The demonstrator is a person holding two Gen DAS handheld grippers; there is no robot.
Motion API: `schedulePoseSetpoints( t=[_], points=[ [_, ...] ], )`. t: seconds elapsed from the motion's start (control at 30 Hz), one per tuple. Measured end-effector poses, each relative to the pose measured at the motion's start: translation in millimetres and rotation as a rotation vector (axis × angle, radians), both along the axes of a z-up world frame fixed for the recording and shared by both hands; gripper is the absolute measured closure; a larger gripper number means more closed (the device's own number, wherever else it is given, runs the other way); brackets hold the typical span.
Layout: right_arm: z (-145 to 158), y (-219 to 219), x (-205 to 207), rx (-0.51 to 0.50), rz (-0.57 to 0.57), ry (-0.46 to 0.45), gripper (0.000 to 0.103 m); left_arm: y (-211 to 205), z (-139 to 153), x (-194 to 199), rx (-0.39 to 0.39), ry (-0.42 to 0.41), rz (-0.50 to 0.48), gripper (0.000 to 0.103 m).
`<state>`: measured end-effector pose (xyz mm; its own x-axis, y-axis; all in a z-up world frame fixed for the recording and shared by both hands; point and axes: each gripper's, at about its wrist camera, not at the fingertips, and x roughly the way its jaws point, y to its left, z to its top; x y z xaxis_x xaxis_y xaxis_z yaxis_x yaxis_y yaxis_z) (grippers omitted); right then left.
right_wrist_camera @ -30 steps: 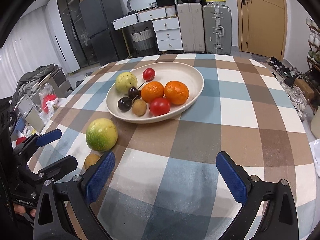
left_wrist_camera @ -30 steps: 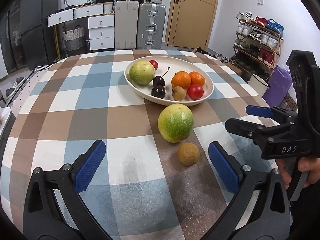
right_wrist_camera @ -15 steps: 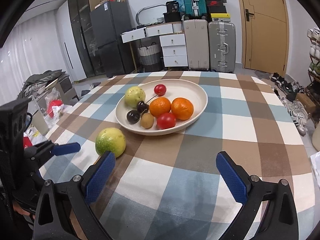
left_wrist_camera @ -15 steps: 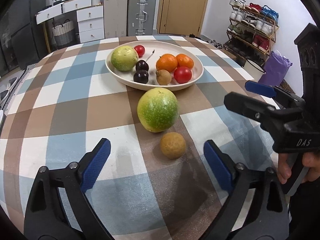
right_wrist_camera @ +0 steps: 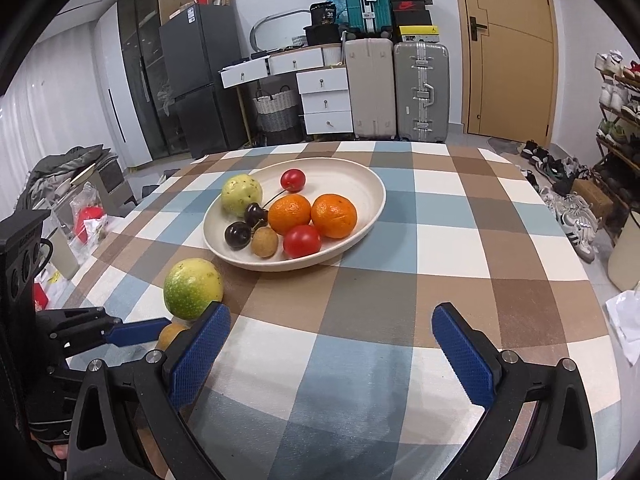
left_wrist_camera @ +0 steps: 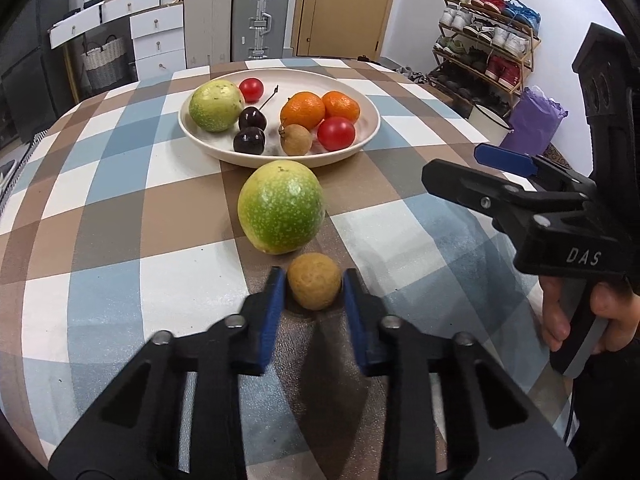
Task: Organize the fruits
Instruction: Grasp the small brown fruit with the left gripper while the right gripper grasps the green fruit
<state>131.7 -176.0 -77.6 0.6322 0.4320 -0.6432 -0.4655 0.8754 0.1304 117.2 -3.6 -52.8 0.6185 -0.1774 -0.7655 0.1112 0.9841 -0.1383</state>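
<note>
A small brown longan (left_wrist_camera: 314,281) lies on the checked tablecloth, and my left gripper (left_wrist_camera: 313,292) is shut on it, one blue pad on each side. It shows partly in the right wrist view (right_wrist_camera: 170,335). Just beyond it lies a large green passion fruit (left_wrist_camera: 281,213) (right_wrist_camera: 193,289). Behind that stands a cream oval plate (left_wrist_camera: 368,128) (right_wrist_camera: 372,216) holding a green fruit, two oranges, two red tomatoes, two dark cherries and a longan. My right gripper (right_wrist_camera: 328,356) is open and empty over the cloth, right of the left one (left_wrist_camera: 504,176).
The round table's edge (right_wrist_camera: 600,320) curves close on the right. Beyond it stand a shoe rack (left_wrist_camera: 488,40), a purple bag (left_wrist_camera: 536,120), suitcases (right_wrist_camera: 420,92) and white drawers (right_wrist_camera: 324,96).
My left gripper has moved forward and down to the small longan and closed on it. My right gripper has stayed open, and its view has tilted up and back a little.
</note>
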Motion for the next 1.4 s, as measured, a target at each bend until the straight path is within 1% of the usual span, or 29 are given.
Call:
schedulePoseSetpoints(
  t=[0.2,0.27,0.37,0.63,0.8,0.9,1.03,1.13,1.27,1.33,1.4],
  points=[
    [-2.0,-0.5,1.8,0.001,0.000,0.014,0.001,4.3,5.8,-8.2,-0.029,-0.035,0.003,0.078],
    [-2.2,-2.1,2.7,0.007,-0.006,0.018,0.001,5.4,7.9,-11.2,-0.023,-0.046,0.012,0.078],
    [-2.0,-3.4,2.6,0.016,-0.006,0.019,0.001,9.0,13.9,-16.5,-0.034,-0.066,0.018,0.078],
    [-2.6,2.6,1.7,0.002,0.014,0.027,0.001,25.3,31.1,-23.8,-0.025,-0.121,0.060,0.078],
    [-0.7,21.4,-3.7,0.002,0.086,0.069,0.001,40.5,38.3,-27.0,-0.044,-0.138,0.094,0.078],
    [-3.0,41.7,-5.6,-0.046,0.110,0.091,0.001,50.9,41.7,-28.6,-0.045,-0.153,0.119,0.078],
    [-9.4,65.3,-6.8,-0.047,0.157,0.126,0.001,69.2,43.2,-30.8,-0.079,-0.156,0.156,0.078],
    [-13.6,83.3,-6.3,-0.067,0.176,0.129,0.002,78.6,41.0,-31.2,-0.087,-0.156,0.181,0.078],
    [-17.2,98.2,-1.5,-0.053,0.191,0.150,0.006,84.0,36.7,-30.5,-0.083,-0.151,0.199,0.078],
    [-19.1,103.6,1.3,-0.061,0.191,0.152,0.011,86.3,35.1,-30.5,-0.091,-0.150,0.203,0.078],
    [-21.7,108.6,5.1,-0.063,0.189,0.158,0.020,88.7,33.7,-29.5,-0.102,-0.148,0.208,0.078]
  ],
)
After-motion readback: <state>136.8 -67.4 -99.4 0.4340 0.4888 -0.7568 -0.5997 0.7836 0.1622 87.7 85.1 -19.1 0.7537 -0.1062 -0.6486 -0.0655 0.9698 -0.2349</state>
